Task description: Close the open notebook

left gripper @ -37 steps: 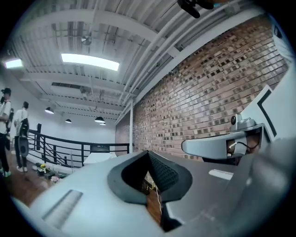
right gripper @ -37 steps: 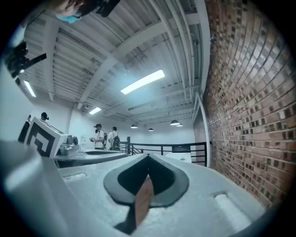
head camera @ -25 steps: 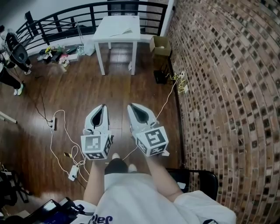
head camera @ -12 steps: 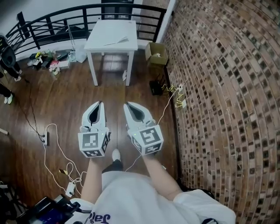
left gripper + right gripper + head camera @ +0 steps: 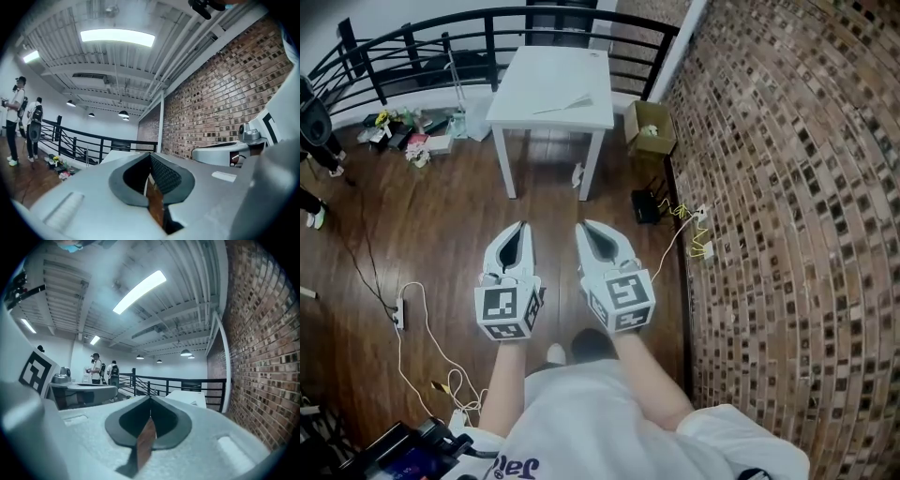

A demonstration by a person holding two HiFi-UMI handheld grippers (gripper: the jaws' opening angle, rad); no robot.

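A thin white notebook (image 5: 565, 104) lies flat on the white table (image 5: 546, 67) at the far end of the wooden floor; its pages are too small to make out. My left gripper (image 5: 518, 231) and right gripper (image 5: 590, 231) are held side by side over the floor, well short of the table, both pointing towards it. Each is shut with nothing between its pads. In the left gripper view the left gripper (image 5: 150, 157) has its jaws together, and the table (image 5: 115, 157) shows beyond them. In the right gripper view the right gripper (image 5: 150, 401) is also shut, with the table (image 5: 188, 397) ahead.
A brick wall (image 5: 787, 187) runs along the right. An open cardboard box (image 5: 649, 124) and a black box (image 5: 645, 206) sit beside the table. A black railing (image 5: 441, 47) stands behind it. Cables and a power strip (image 5: 400, 317) lie on the floor at left. Two people (image 5: 102, 370) stand far off.
The table has come closer and grown larger in the head view as the person walked towards it. Both grippers stayed shut, side by side.
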